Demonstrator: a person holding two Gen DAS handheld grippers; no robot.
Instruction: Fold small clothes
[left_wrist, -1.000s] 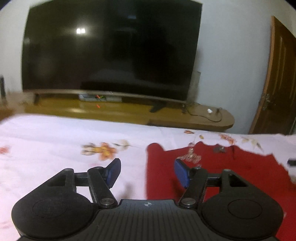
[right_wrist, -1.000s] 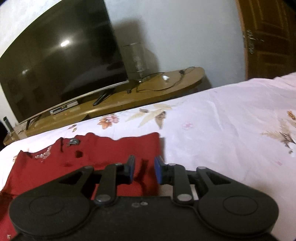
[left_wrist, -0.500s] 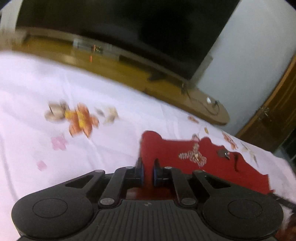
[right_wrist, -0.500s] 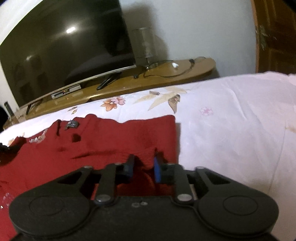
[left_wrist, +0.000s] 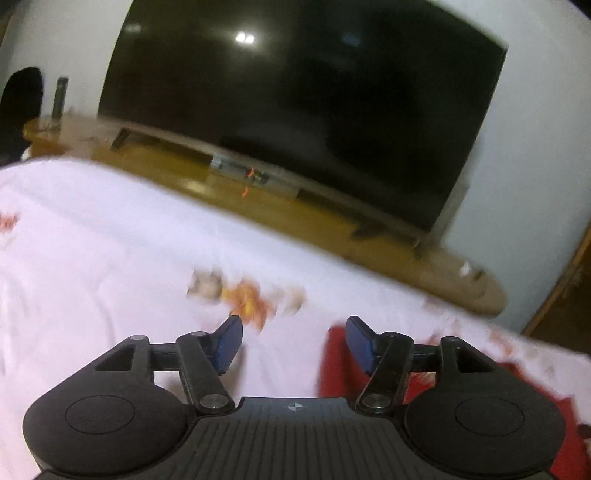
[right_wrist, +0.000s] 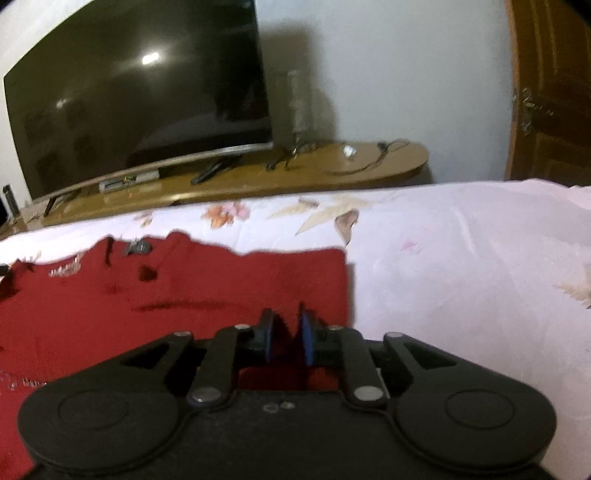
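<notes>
A red knit garment (right_wrist: 184, 295) with a sparkly motif lies flat on the white floral bedsheet (right_wrist: 461, 277). In the right wrist view my right gripper (right_wrist: 286, 332) sits at the garment's near right corner. Its jaws stand narrow and are opening slightly, with a raised fold of red cloth between the pads. In the left wrist view my left gripper (left_wrist: 293, 332) has its jaws opening wide over bare bedsheet (left_wrist: 110, 258), and nothing is between them. The red garment (left_wrist: 336, 365) shows just right of it, behind the right finger.
Past the far edge of the bed runs a low wooden stand (right_wrist: 295, 173) carrying a large dark television (right_wrist: 140, 103), a set-top box and cables. A brown wooden door (right_wrist: 550, 92) stands at the right. The bedsheet spreads out bare to the right of the garment.
The left gripper was shut at the garment's left edge half a second ago; now it is open and has swung left off the cloth. The right gripper stays low on the cloth.
</notes>
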